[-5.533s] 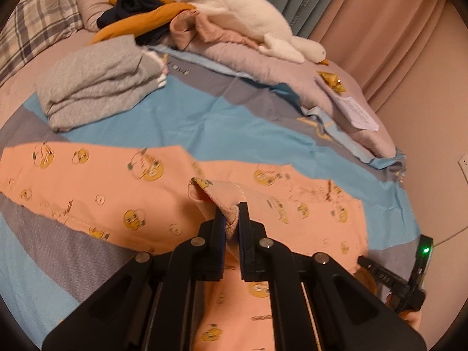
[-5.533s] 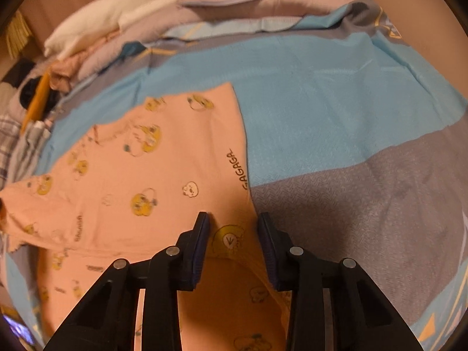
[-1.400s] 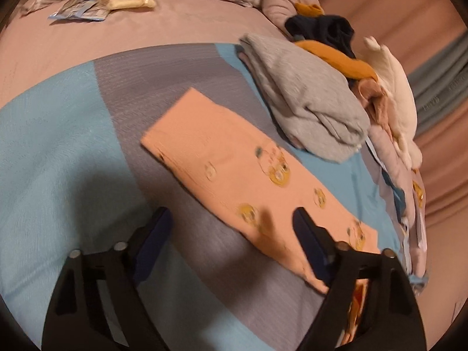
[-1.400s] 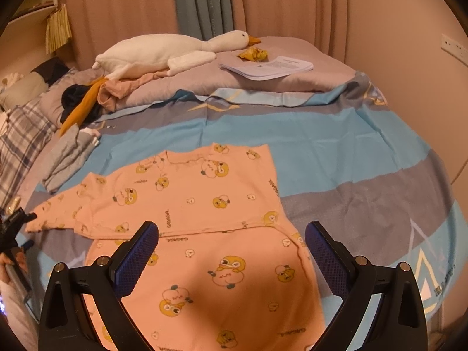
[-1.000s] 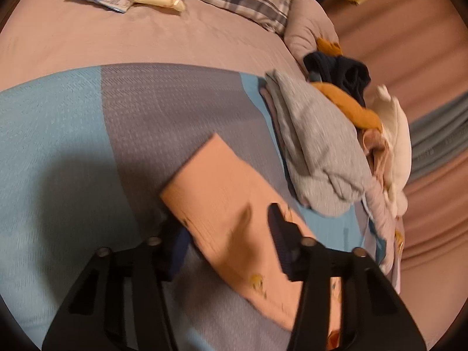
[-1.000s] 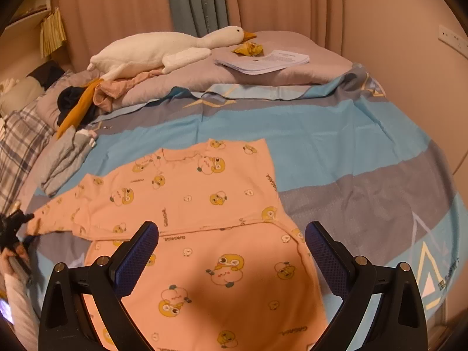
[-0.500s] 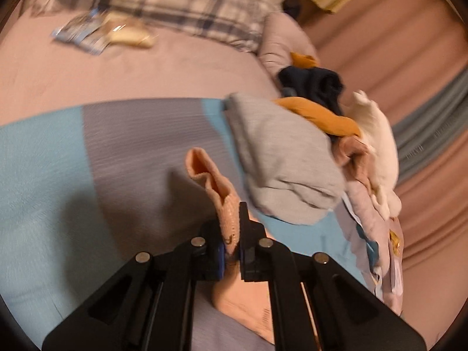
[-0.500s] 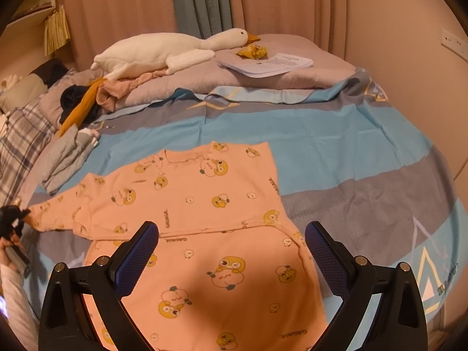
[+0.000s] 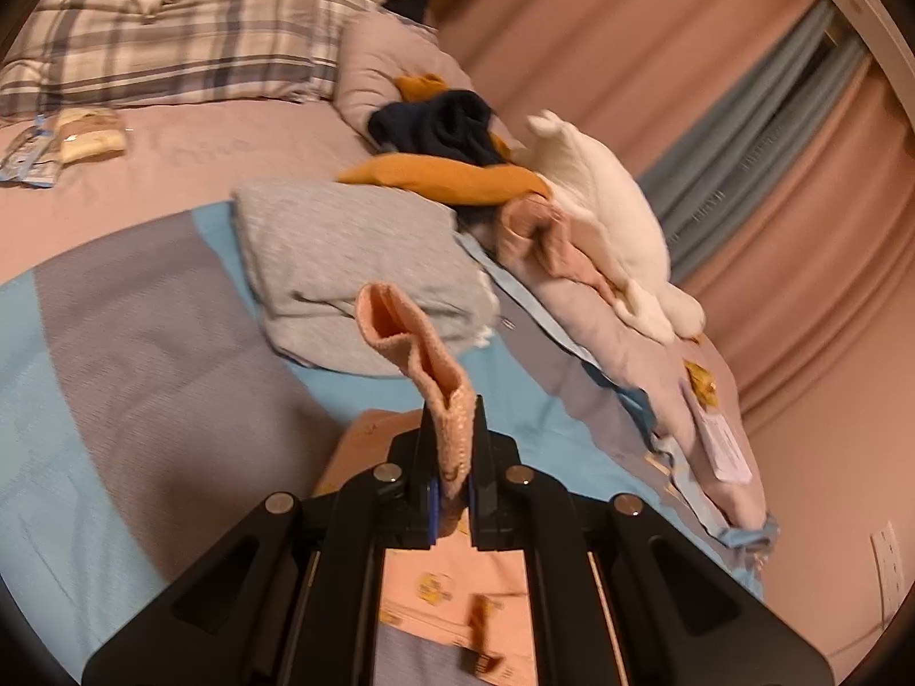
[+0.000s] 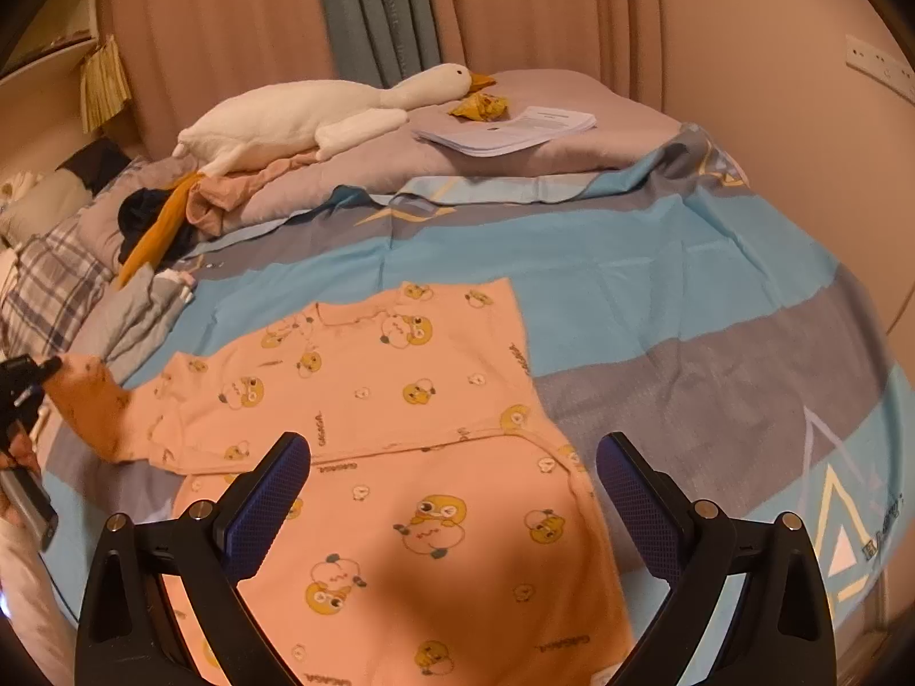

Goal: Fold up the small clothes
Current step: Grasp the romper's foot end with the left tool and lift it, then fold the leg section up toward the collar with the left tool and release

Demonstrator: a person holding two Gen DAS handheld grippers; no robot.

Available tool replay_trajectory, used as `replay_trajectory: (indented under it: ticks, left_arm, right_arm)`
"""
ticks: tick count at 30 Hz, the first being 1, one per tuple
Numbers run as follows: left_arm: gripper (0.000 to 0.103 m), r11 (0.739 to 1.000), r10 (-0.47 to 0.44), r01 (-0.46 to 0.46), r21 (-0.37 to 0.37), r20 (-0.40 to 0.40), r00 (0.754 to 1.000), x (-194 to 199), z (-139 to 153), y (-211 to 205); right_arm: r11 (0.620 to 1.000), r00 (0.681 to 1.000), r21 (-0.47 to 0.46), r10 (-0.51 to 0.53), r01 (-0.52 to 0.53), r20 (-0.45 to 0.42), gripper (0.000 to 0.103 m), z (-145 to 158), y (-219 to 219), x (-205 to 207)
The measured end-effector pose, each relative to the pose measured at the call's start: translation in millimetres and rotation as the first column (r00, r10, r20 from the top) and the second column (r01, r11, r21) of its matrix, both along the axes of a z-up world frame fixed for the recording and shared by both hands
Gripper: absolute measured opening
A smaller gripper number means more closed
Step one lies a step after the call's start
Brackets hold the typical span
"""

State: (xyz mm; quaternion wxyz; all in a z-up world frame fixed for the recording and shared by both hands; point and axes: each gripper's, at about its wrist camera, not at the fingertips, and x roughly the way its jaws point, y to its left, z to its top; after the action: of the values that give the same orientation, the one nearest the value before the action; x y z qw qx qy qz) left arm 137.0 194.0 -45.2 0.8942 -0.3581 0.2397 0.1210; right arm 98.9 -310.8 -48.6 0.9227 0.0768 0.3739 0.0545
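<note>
The left gripper (image 9: 452, 457) has its jaws clamped on the cuff of the sleeve (image 9: 417, 354), which stands lifted above the bedspread (image 9: 143, 354). The right gripper (image 10: 452, 491) hovers with its jaws wide apart over the lower half of the peach duck-print garment (image 10: 400, 400), touching nothing. The garment lies flat on the blue-and-grey bedspread, its far sleeve raised toward the left gripper at the frame's left edge. Beyond it sits a folded grey garment (image 9: 354, 257), then a heap of navy and mustard clothes (image 9: 446, 154) beside a white plush goose (image 10: 320, 114). Papers (image 10: 509, 128) rest on the mauve quilt. A plaid pillow (image 9: 160, 40) lies at the head. Pink curtains (image 10: 572, 6) with a grey-blue panel cover the far wall.
</note>
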Motion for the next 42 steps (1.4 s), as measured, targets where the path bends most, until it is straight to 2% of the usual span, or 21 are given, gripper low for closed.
replay_trajectory:
  ticks: [4,10,15,19,27,34,39,42]
  left_arm:
    - [0.006,0.998,-0.056,0.057,0.034,-0.013,0.998,8.3,3.7,-23.5]
    - [0.006,0.988,-0.144,0.146,0.046,-0.049,0.988,20.8,1.3,-57.4]
    - [0.006,0.971,-0.222,0.229,0.071,-0.092,0.971,33.8,-6.5,-88.9]
    - [0.006,0.949,-0.292,0.304,0.081,-0.138,0.946,45.3,-17.9,-117.0]
    - [0.006,0.909,-0.373,0.403,0.104,-0.227,0.900,57.1,-44.4,-158.0]
    - [0.006,0.895,-0.394,0.437,0.087,-0.302,0.868,67.5,-70.4,-169.2]
    - [0.007,0.883,-0.401,0.462,0.086,-0.375,0.836,71.6,-88.4,-174.0]
    - [0.010,0.882,-0.406,0.466,0.069,-0.393,0.825,71.7,-94.2,-173.4]
  right_arm:
    - [1.000,1.000,0.015,-0.012,0.012,-0.002,0.100,-1.6,-7.6,-1.6]
    - [0.999,1.000,0.037,-0.025,0.025,-0.003,0.100,-4.6,-16.5,-3.6]
    - [0.998,0.999,0.048,-0.031,0.031,-0.008,0.100,-7.7,-22.2,-5.0]
    - [0.998,0.999,0.055,-0.038,0.039,-0.013,0.100,-10.3,-27.6,-6.6]
    - [0.996,0.998,0.067,-0.058,0.059,-0.020,0.100,-13.6,-37.4,-8.0]
    - [0.994,0.997,0.079,-0.067,0.070,-0.032,0.100,-18.5,-44.3,-9.2]
    - [0.994,0.997,0.079,-0.072,0.075,-0.039,0.100,-19.7,-47.2,-10.0]
    - [0.994,0.996,0.078,-0.075,0.078,-0.040,0.100,-19.2,-48.7,-10.0]
